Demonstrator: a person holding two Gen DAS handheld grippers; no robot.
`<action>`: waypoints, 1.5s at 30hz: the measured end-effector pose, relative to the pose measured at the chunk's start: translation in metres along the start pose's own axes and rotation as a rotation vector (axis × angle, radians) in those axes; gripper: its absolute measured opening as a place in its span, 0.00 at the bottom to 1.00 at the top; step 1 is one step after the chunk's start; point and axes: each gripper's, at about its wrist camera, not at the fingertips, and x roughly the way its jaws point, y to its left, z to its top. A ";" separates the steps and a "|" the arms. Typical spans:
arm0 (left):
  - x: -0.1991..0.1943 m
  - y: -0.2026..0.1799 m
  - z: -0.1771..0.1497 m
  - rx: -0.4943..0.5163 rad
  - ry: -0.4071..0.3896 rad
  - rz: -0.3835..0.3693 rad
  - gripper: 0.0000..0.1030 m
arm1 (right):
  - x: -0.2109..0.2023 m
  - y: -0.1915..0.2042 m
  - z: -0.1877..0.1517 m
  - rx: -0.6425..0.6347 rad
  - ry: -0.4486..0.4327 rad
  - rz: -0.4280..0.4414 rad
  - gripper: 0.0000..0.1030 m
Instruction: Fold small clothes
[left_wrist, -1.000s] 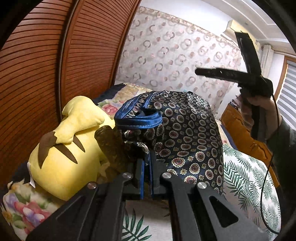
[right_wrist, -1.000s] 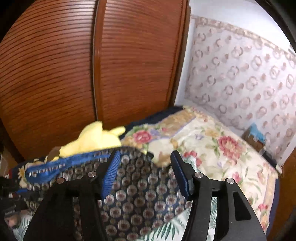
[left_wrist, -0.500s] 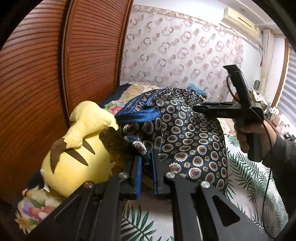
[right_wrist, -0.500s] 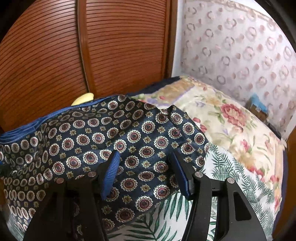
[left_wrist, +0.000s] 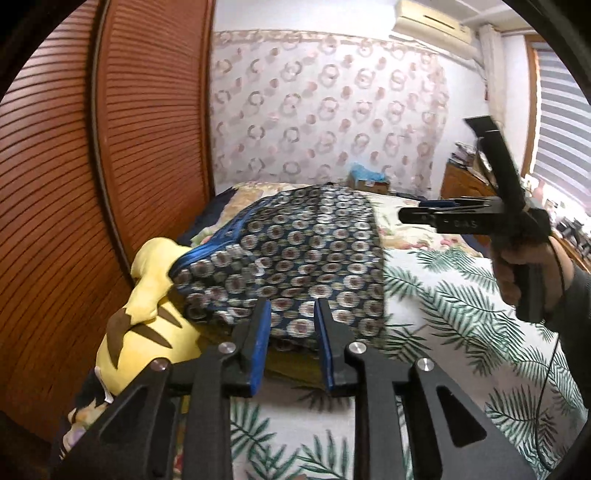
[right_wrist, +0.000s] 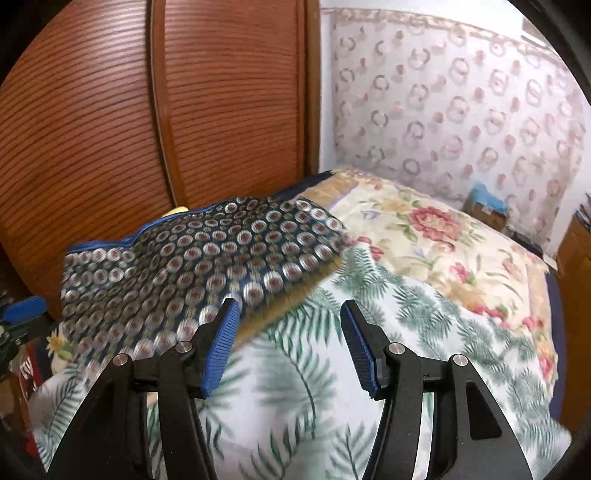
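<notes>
Left wrist view: left gripper (left_wrist: 291, 314), jaws parted, empty. Navy medallion-print cloth garment with blue trim (left_wrist: 295, 251) lies just ahead, its left edge over a yellow plush toy (left_wrist: 144, 314). Bare palm-print bed cover (left_wrist: 443, 314) to the right. Right gripper (right_wrist: 288, 325), released, hand (left_wrist: 524, 273) holding it level, garment edge at its left finger.

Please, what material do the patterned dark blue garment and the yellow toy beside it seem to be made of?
The garment looks like a thin woven fabric, maybe silk-like or polyester: its printed medallions catch the light and it drapes in soft folds, with a shinier blue band along one edge. The yellow toy looks like matte plush, soft and stuffed, with brown felt-like stripes. Motion blur leaves the exact fibre open.
</notes>
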 end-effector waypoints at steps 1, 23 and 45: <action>-0.002 -0.005 0.000 0.010 -0.004 -0.006 0.22 | -0.008 -0.001 -0.004 0.009 -0.008 -0.005 0.57; -0.033 -0.118 -0.006 0.106 0.012 -0.184 0.23 | -0.207 -0.010 -0.136 0.241 -0.152 -0.246 0.86; -0.074 -0.167 0.029 0.144 -0.093 -0.213 0.25 | -0.285 -0.004 -0.160 0.312 -0.258 -0.401 0.86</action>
